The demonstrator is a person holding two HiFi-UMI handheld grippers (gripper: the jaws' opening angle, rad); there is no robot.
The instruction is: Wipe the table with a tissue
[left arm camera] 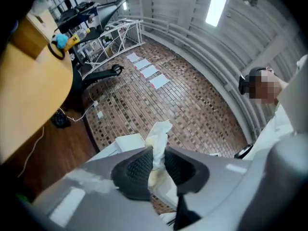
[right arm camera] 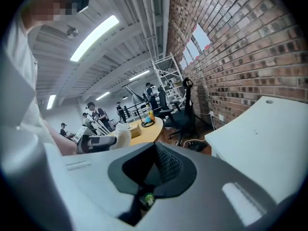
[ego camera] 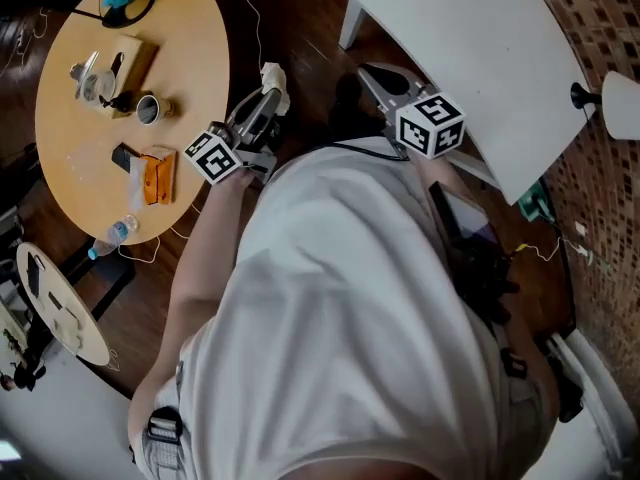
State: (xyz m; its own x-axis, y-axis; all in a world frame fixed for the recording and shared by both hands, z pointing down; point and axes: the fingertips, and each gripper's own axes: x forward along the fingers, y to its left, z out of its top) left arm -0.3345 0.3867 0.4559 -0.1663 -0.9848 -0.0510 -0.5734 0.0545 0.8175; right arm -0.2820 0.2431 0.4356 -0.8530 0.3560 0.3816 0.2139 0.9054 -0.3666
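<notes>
The left gripper [ego camera: 265,103], upper centre, was clamped on the crumpled tissue [ego camera: 273,76] beside the round table [ego camera: 195,38], best pressed flat on the wood; the right gripper [ego camera: 375,76] was closed, empty.

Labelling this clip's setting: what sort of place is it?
Probably an open-plan office or lab workspace: a brick wall, office chairs by a round wooden table, and ceiling strip lights.

White shirt [ego camera: 330,348], grey left claw [ego camera: 268,96], grey right claw [ego camera: 370,74] (black-and-white marker cubes [ego camera: 430,123])
</notes>
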